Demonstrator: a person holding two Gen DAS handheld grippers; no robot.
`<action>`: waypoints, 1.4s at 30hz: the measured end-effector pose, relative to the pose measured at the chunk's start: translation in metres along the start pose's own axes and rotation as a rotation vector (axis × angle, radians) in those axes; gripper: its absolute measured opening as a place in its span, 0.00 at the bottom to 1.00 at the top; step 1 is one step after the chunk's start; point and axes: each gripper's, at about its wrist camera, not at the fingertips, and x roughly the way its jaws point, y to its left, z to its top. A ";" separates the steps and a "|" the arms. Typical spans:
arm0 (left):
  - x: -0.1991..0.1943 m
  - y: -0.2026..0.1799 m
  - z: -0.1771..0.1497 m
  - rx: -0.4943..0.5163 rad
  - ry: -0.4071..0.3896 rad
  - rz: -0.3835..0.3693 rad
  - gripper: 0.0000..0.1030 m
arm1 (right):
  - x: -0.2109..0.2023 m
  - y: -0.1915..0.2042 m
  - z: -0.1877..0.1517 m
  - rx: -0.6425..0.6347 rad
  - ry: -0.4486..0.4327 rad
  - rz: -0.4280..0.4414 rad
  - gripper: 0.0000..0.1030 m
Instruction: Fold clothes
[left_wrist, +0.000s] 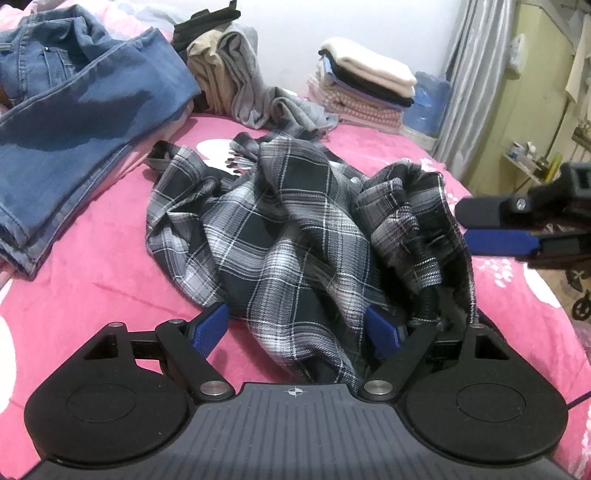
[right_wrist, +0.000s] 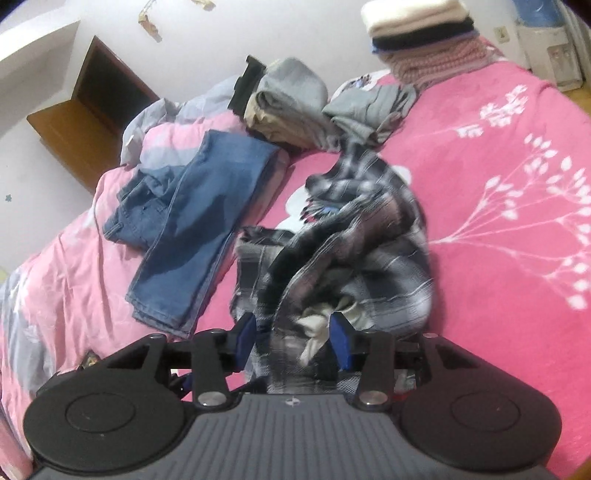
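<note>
- Left wrist view: the left gripper (left_wrist: 299, 328) has its jaws spread wide, with a fold of the crumpled plaid shirt (left_wrist: 295, 225) lying between the blue pads; nothing is pinched.
- At 3 o'clock the right gripper (left_wrist: 496, 230) shows its fingers close together; I cannot tell if they grip the cloth.
- The shirt lies in the middle of the pink bedspread (left_wrist: 96, 280); jeans (left_wrist: 74, 125) at 10 o'clock, a folded stack (left_wrist: 365, 85) at 1 o'clock, a curtain (left_wrist: 469, 74) beyond.
- Right wrist view: the right gripper (right_wrist: 295, 341) straddles blurred plaid shirt (right_wrist: 354, 236) fabric, jaws apart.
- No readable writing. White wall (right_wrist: 44, 110) at 10 o'clock; white floral print (right_wrist: 524, 206) on the bedspread at 3 o'clock.
</note>
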 end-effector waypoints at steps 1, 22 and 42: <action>-0.001 0.001 0.000 0.000 -0.002 0.002 0.80 | -0.001 0.000 -0.003 -0.002 0.006 -0.003 0.46; -0.027 -0.011 0.001 0.002 -0.034 -0.011 0.82 | -0.041 -0.013 -0.035 0.089 -0.040 -0.049 0.49; -0.035 -0.013 0.001 0.000 -0.052 -0.013 0.82 | -0.048 -0.005 -0.039 0.086 -0.062 -0.051 0.50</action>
